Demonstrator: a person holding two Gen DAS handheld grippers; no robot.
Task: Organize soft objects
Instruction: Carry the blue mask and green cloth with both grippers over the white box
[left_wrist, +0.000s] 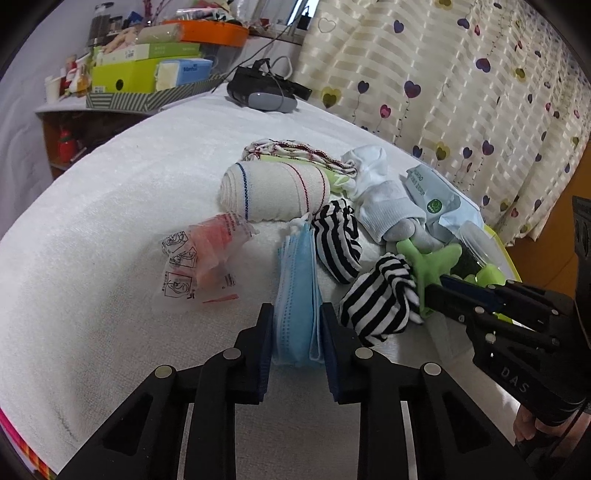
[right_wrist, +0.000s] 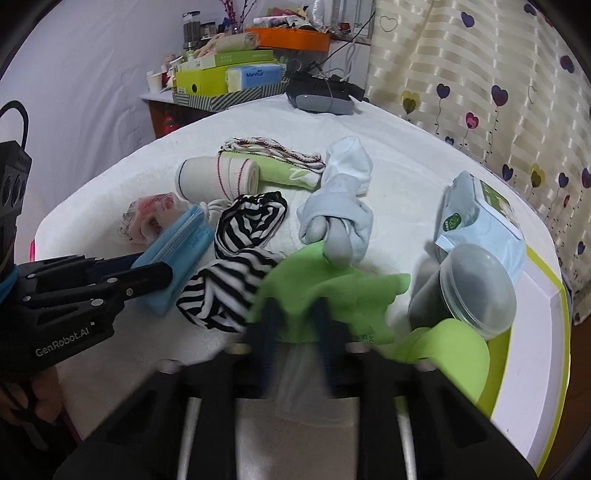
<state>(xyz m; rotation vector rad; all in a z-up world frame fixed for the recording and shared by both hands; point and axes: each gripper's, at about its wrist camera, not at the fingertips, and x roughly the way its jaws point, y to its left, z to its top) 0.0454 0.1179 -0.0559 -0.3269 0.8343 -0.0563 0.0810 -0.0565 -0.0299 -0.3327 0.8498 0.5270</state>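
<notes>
On the nubby white towel (left_wrist: 110, 221), a crinkled clear packet (left_wrist: 201, 254) lies leftmost. Beside it the left gripper (left_wrist: 297, 325) pinches a pleated blue mask stack (left_wrist: 297, 295) between its flat pads. Next come limp striped socks (left_wrist: 373, 302), then a fuzzy green plush toy (right_wrist: 332, 295), which the right gripper (right_wrist: 295, 314) clamps shut on at its edge.

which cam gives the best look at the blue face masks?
Left wrist: the blue face masks sit centred and sharp between the left tongs, whose pads press their sides. Right wrist shows them only at the left edge, angled and partly covered by the tongs.
</notes>
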